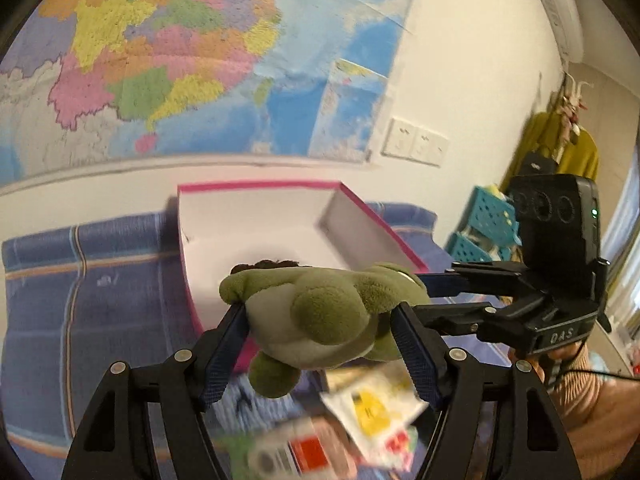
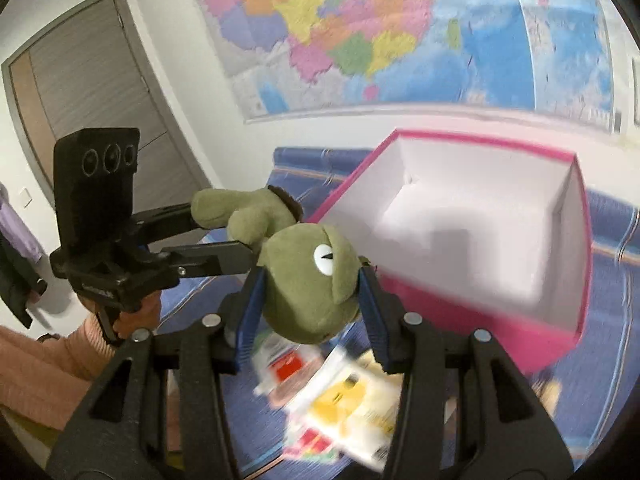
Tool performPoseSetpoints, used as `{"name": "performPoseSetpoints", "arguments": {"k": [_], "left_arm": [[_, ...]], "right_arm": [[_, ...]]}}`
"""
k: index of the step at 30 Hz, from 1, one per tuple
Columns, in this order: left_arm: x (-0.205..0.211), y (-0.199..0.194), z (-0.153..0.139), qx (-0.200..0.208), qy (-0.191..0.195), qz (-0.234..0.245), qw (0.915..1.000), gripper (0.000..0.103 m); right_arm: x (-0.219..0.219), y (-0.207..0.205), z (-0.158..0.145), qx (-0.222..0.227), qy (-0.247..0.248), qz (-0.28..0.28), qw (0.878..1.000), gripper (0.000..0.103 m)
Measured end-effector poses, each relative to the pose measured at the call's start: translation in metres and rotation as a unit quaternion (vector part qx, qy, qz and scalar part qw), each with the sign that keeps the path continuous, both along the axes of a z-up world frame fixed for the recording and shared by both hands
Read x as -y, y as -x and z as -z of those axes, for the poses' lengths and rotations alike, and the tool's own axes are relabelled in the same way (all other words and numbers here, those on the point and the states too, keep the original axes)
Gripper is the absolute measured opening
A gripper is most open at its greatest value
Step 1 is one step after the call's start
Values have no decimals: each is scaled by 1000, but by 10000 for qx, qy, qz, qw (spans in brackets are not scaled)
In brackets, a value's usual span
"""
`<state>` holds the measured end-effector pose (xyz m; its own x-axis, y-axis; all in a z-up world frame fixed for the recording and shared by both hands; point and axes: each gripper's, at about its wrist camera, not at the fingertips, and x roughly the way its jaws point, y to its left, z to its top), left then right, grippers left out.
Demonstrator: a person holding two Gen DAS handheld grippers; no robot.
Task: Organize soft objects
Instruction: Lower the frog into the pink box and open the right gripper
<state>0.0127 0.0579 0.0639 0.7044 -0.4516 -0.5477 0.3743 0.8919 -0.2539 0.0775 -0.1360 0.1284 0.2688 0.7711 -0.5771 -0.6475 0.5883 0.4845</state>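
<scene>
A large coloured wall map (image 1: 168,60) filled the wall behind, above a surface spread with a blue striped cloth (image 1: 80,288); whether that surface was a desk or a bed could not be told. On the cloth stood an open pink box (image 2: 480,312) with a white inside, empty as far as could be seen.

In front of the box, lifted clear of the cloth, hung a green plush frog (image 1: 320,312), gripped by both tools at once. The left gripper (image 1: 320,344) had its fingers about half open and pressed against the frog's pale belly and flanks. The right gripper (image 2: 310,292) had its fingers set somewhat narrower, clamped on either side of the frog's head, with the white eye facing up between them.

Below the frog, blurred, lay several flat packets (image 2: 340,400) in white, yellow and red on the cloth. A hand (image 2: 136,320) in a pink ribbed sleeve held the left tool's handle.
</scene>
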Motion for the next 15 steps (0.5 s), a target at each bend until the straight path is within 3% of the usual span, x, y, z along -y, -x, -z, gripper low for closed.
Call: {"name": "performPoseSetpoints", "arguments": {"k": [5, 15], "left_arm": [[-1, -43, -4, -14, 43, -214, 9998, 74], [-6, -111, 25, -583, 43, -521, 9969, 74]], "right_arm": [[-3, -38, 4, -11, 69, 150, 9999, 49], [-17, -101, 44, -496, 276, 242, 9981, 49]]}}
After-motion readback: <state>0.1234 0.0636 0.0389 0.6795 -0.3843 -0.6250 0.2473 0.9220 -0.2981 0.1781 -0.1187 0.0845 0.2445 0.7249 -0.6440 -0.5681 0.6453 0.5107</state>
